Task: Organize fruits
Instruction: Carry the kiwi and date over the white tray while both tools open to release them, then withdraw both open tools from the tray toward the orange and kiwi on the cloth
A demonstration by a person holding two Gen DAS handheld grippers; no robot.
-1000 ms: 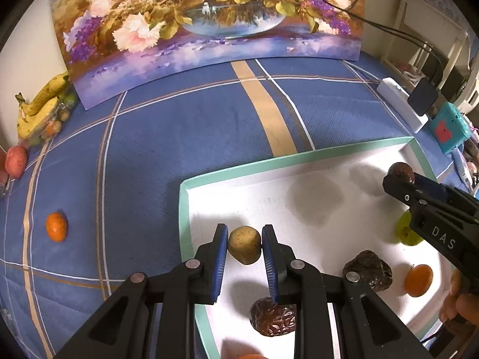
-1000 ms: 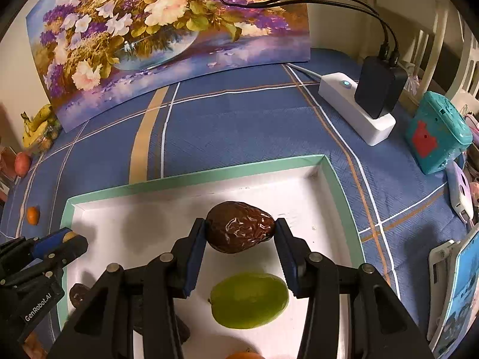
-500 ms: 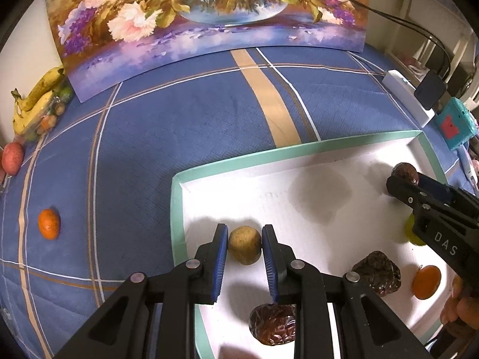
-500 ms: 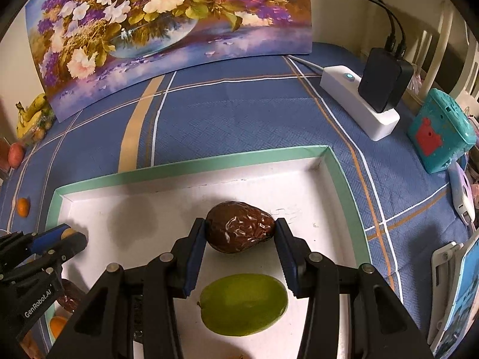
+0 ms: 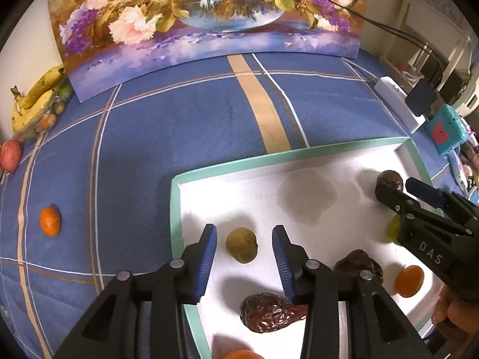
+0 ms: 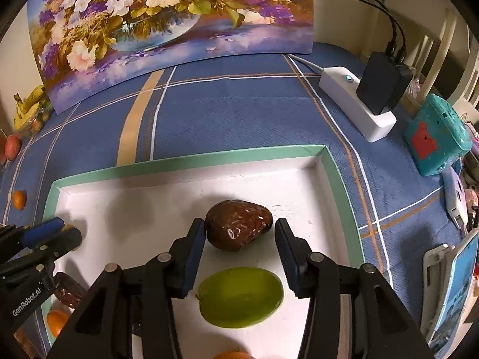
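Observation:
A white tray with a green rim (image 5: 175, 209) (image 6: 185, 161) lies on the blue cloth. My left gripper (image 5: 244, 243) is open, its fingers apart on either side of a small yellow-brown fruit (image 5: 241, 244) lying in the tray. My right gripper (image 6: 239, 234) is open around a dark brown wrinkled fruit (image 6: 238, 224) resting on the tray floor. A green fruit (image 6: 241, 296) lies just below it. Other brown wrinkled fruits (image 5: 271, 311) (image 5: 359, 266) and an orange (image 5: 409, 280) also lie in the tray.
An orange (image 5: 50, 220), a red fruit (image 5: 10, 155) and bananas (image 5: 36, 98) lie on the cloth at the left. A flower painting (image 5: 209, 15) stands at the back. A white power strip (image 6: 356, 104) and a teal box (image 6: 434, 137) sit at the right.
Both grippers have opened and let go of their fruits, which now rest on the tray. Both had lowered toward the tray before that.

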